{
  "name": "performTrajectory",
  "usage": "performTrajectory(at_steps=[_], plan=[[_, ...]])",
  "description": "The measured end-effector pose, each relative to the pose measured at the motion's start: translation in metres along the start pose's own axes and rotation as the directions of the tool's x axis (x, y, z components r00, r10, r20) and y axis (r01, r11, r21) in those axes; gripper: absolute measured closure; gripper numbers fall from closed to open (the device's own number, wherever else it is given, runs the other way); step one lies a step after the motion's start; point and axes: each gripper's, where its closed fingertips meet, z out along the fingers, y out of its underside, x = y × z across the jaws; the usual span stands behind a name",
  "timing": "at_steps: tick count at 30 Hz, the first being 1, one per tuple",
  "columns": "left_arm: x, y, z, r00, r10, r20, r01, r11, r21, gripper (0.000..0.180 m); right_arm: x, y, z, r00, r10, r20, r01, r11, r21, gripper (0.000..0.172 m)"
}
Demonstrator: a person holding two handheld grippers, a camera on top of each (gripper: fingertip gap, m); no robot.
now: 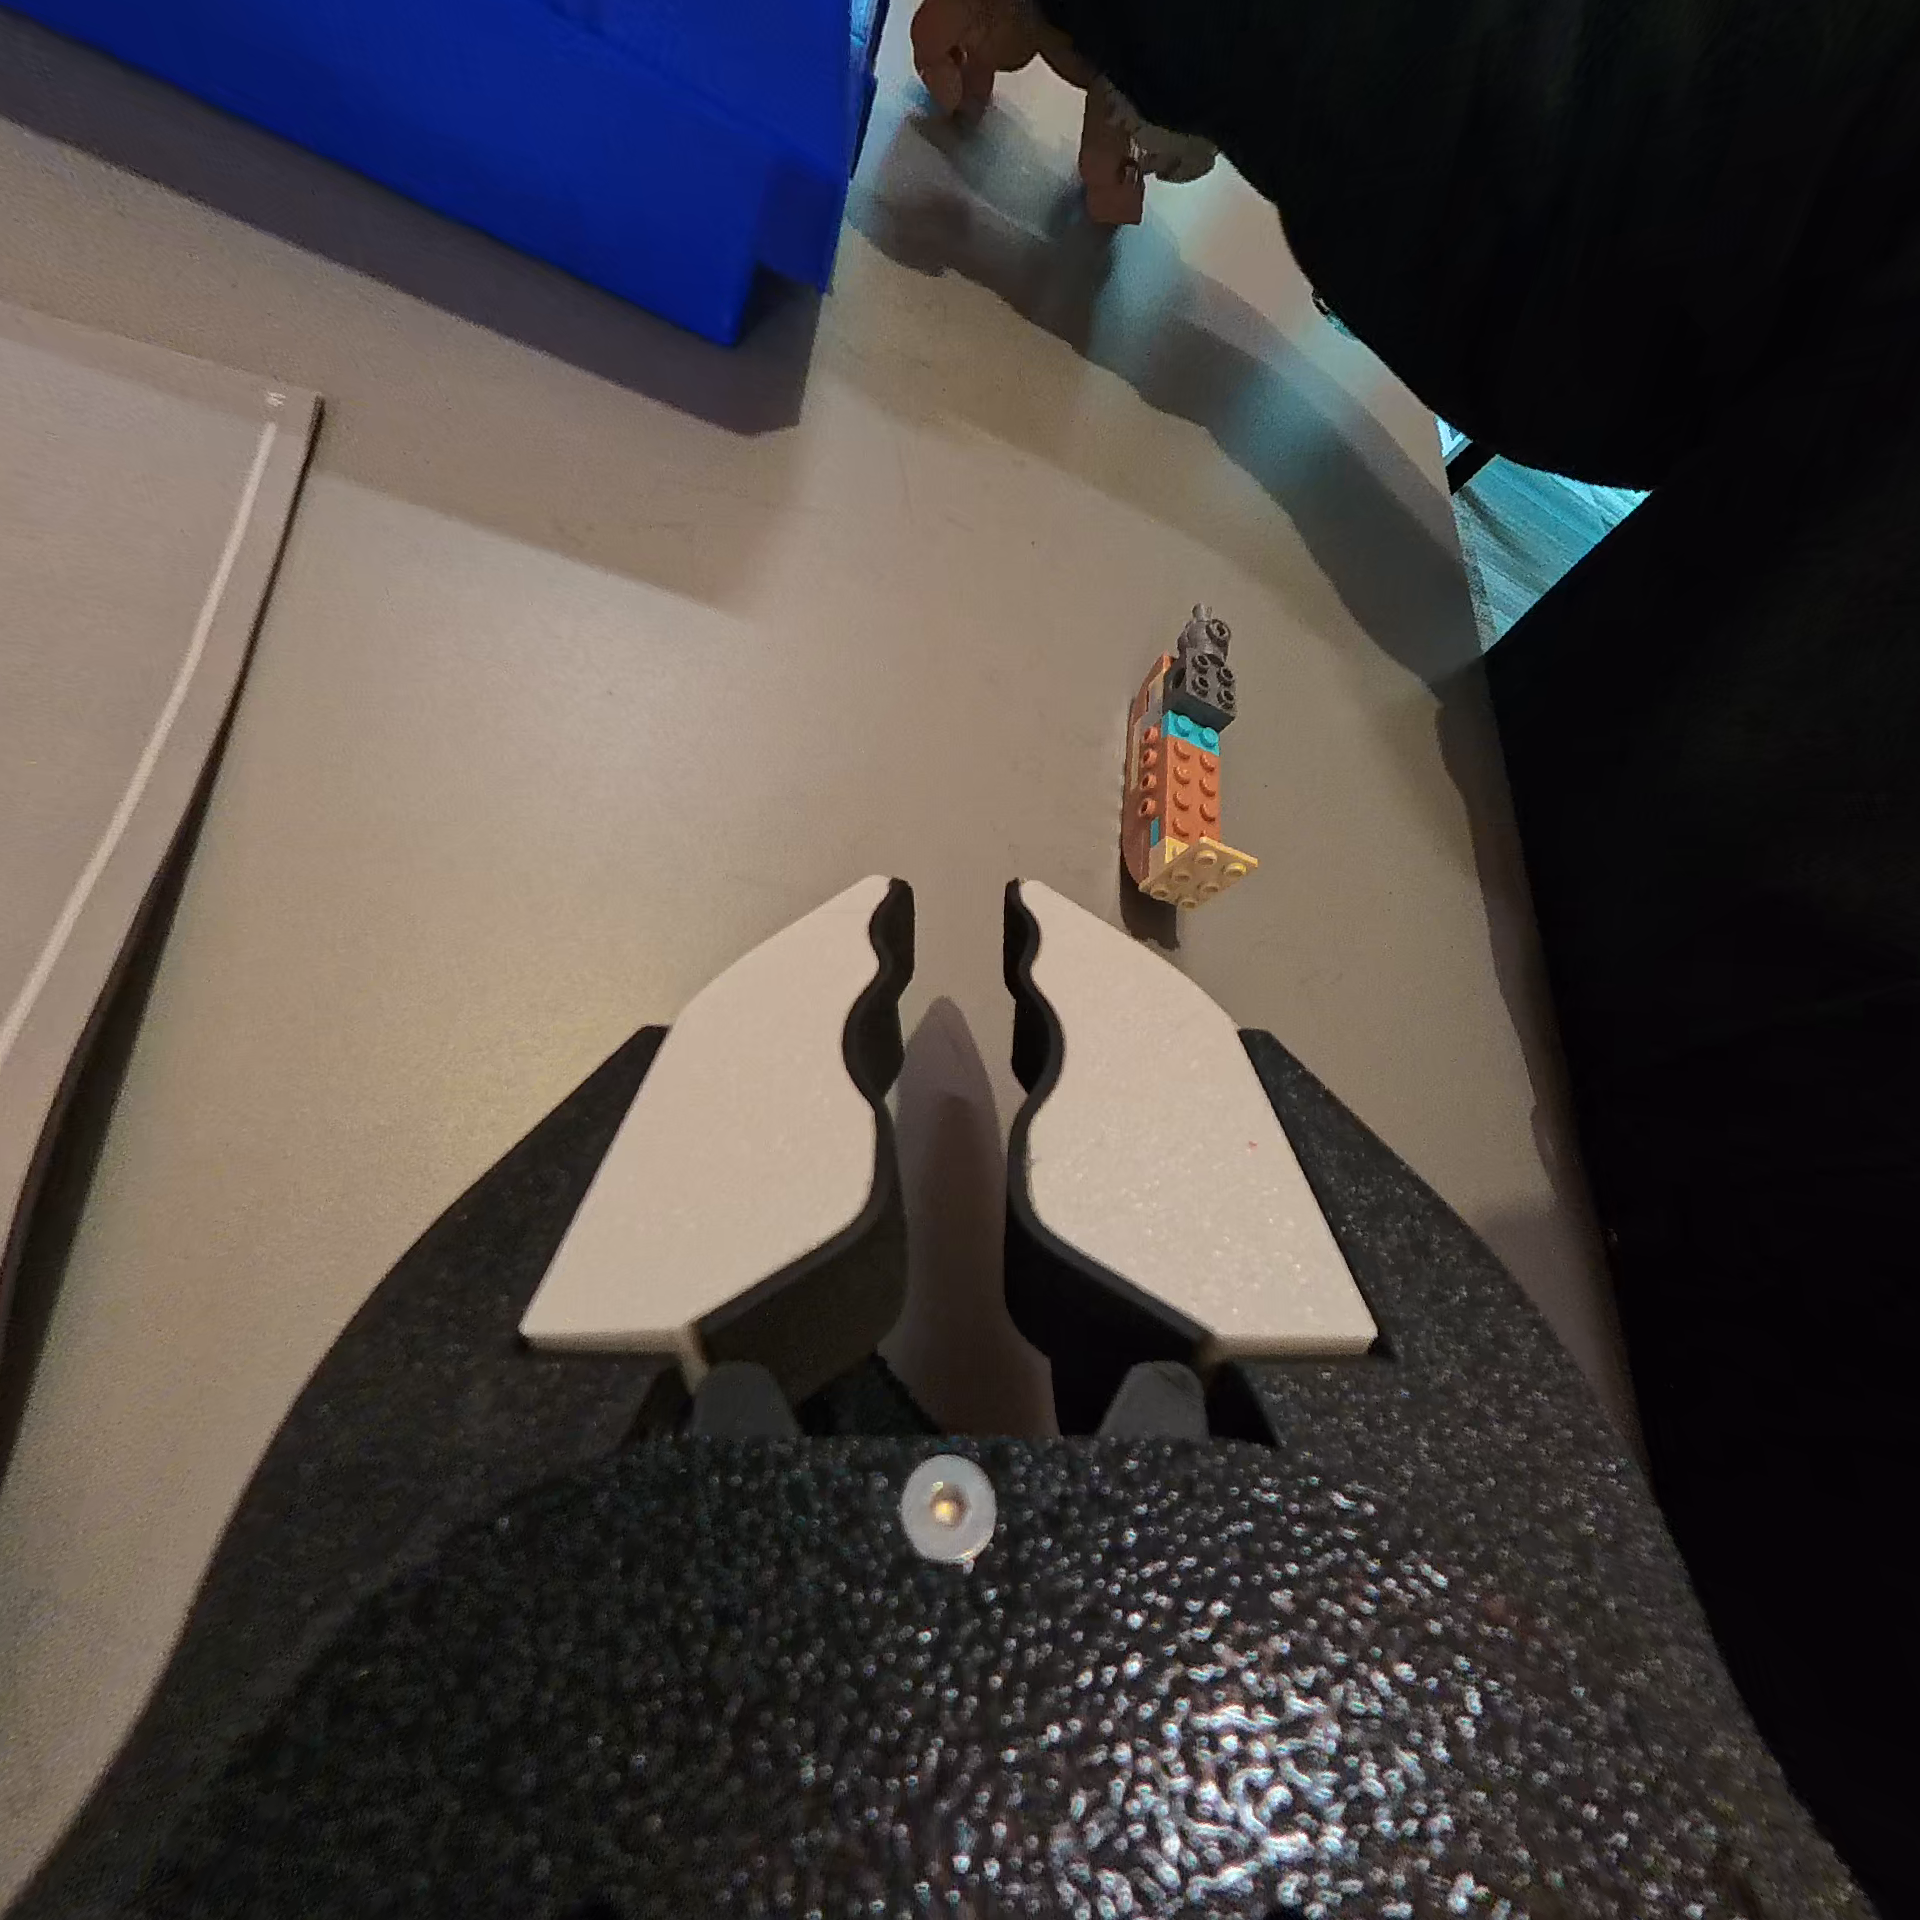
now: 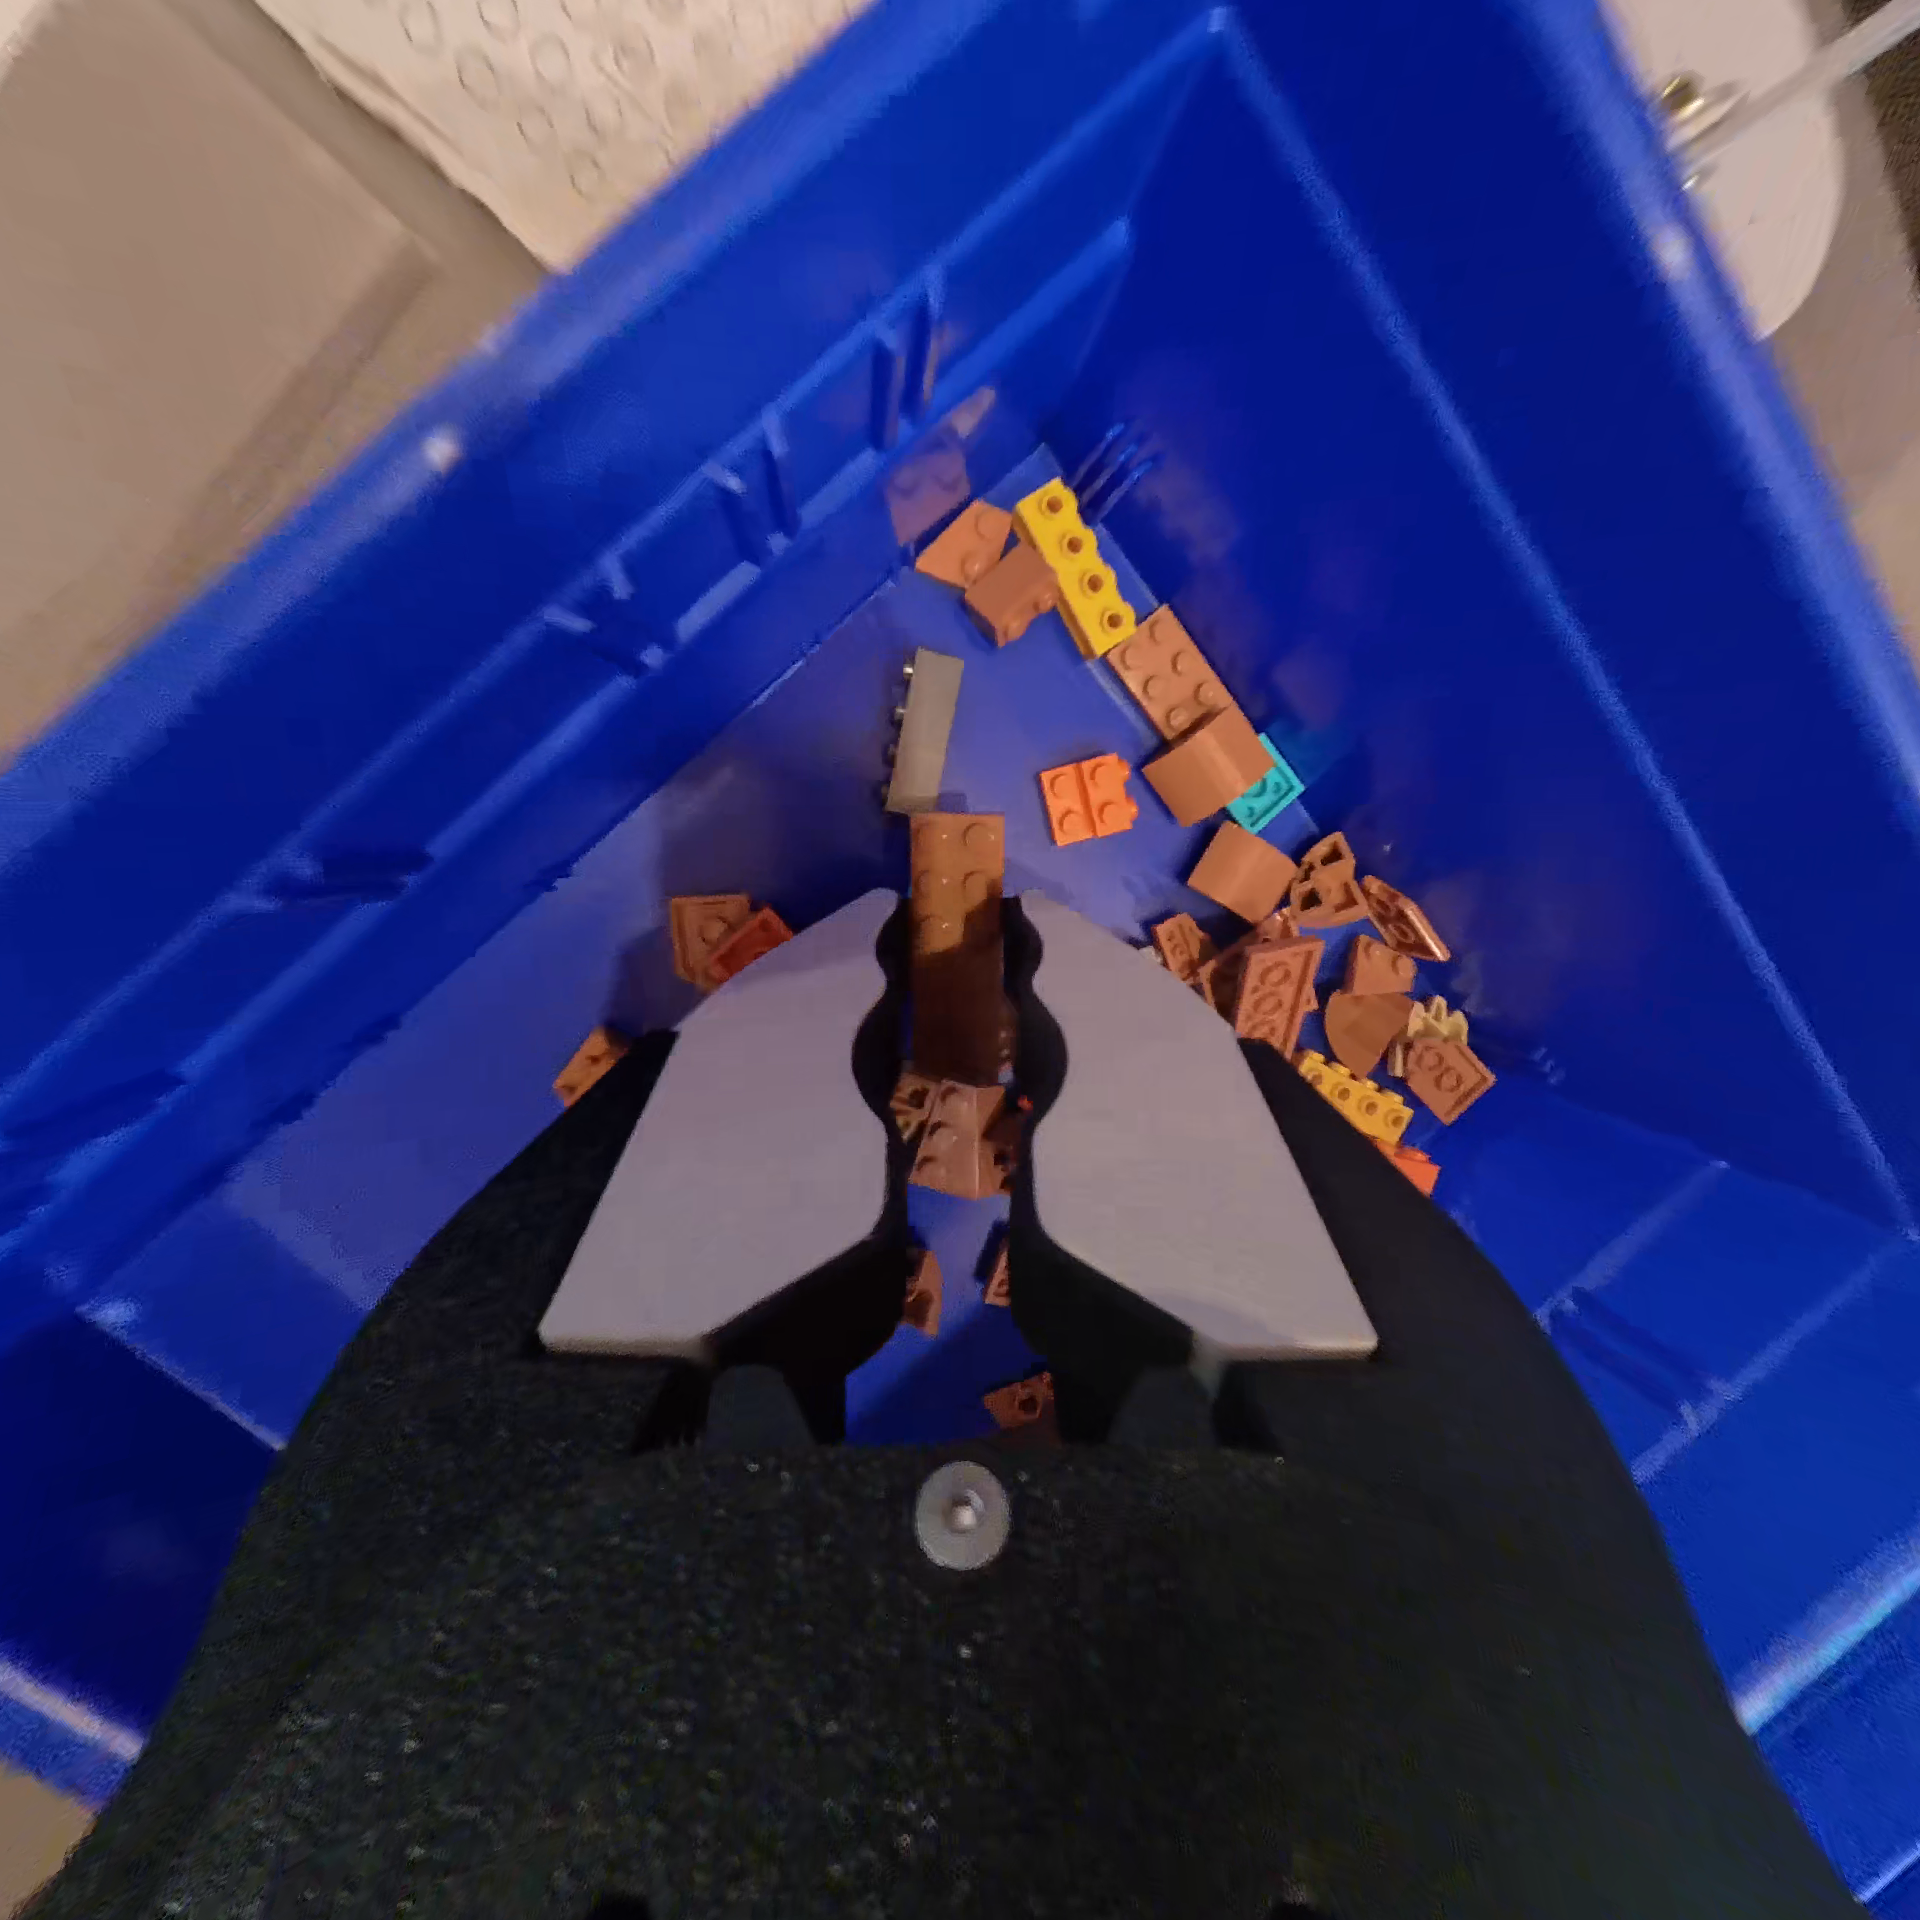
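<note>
Reaching down into blue bin (image 2: 1455,520), R gripper (image 2: 958,914) jaws clamp brown brick (image 2: 956,883); L gripper (image 1: 958,904) jaws apart, bare.

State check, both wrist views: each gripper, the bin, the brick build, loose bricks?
left gripper: jaws slightly apart, nothing between them, over bare table
right gripper: inside the bin, closed on a long brown brick, pads against its sides
blue bin: open-topped, loose bricks scattered on its floor
brick build: assembled, lying on the table, untouched, right of the left gripper's tips
</note>
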Motion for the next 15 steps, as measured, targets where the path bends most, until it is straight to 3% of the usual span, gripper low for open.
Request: performTrajectory(at_steps=[5, 10, 12, 15], plan=[[0.000, -0.001, -0.001, 1.000, -0.002, -0.002, 0.002, 1.000, 0.005, 0.165, -0.030, -0.018, -0.057, 1.000, 0.008, 0.014, -0.010, 0.985, 0.170, 0.155], [0.000, -0.001, -0.001, 1.000, -0.010, -0.007, 0.010, 1.000, 0.010, 0.165, -0.133, -0.053, -0.133, 0.988, -0.129, 0.085, 0.083, 0.907, 0.413, 0.155], [-0.001, -0.002, -0.002, 1.000, -0.013, -0.006, 0.014, 1.000, 0.018, 0.164, -0.185, -0.055, -0.141, 0.972, -0.215, 0.100, 0.149, 0.881, 0.449, 0.156], [-0.002, -0.003, -0.003, 1.000, -0.013, 0.003, 0.013, 1.000, 0.025, 0.164, -0.253, -0.045, -0.126, 0.945, -0.289, 0.154, 0.188, 0.864, 0.467, 0.156]])
